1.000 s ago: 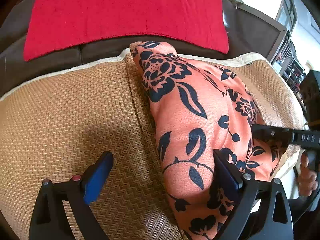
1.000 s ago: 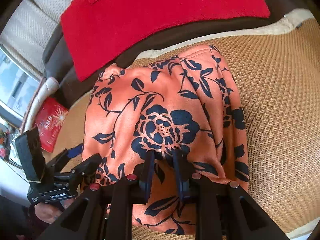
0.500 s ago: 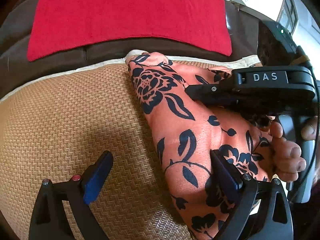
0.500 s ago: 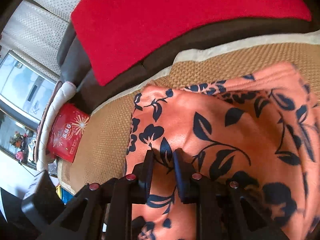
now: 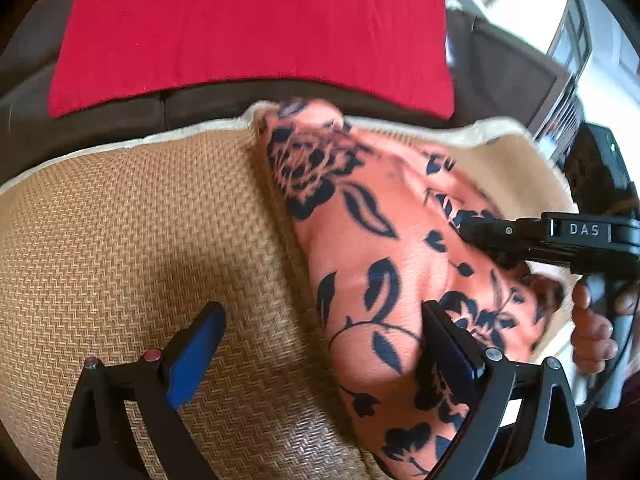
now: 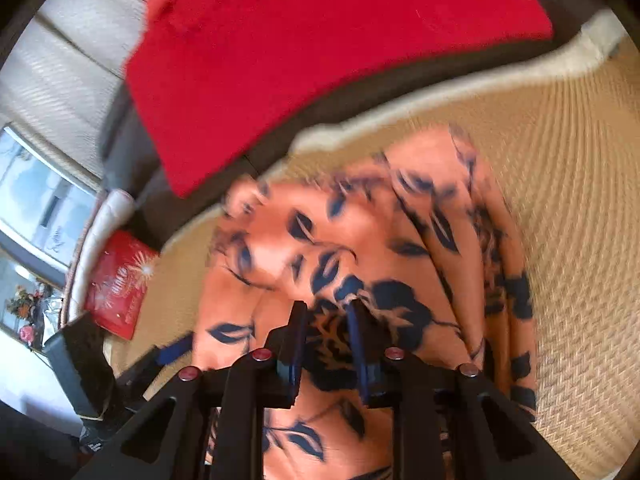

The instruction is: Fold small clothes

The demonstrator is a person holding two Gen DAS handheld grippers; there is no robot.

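Observation:
An orange garment with a dark blue flower print (image 5: pixel 384 264) lies bunched on a woven tan mat (image 5: pixel 120 240). It also shows in the right wrist view (image 6: pixel 360 248), blurred. My left gripper (image 5: pixel 320 336) is open, its left finger over the bare mat and its right finger (image 5: pixel 448 344) resting against the garment's near part. My right gripper (image 6: pixel 326 320) is shut on a fold of the garment. Its black body (image 5: pixel 560 236) reaches in from the right in the left wrist view, over the garment's right side.
A red cloth (image 5: pixel 248 28) lies over the dark brown sofa back (image 5: pixel 120 104) behind the mat. A red packet (image 6: pixel 116 284) lies at the left beyond the mat's edge. A window and furniture stand off to the side.
My right gripper, still holding the fold, has swung back to the right and lower over the garment. The garment has shifted and rebunched. My left gripper has stayed open in place.

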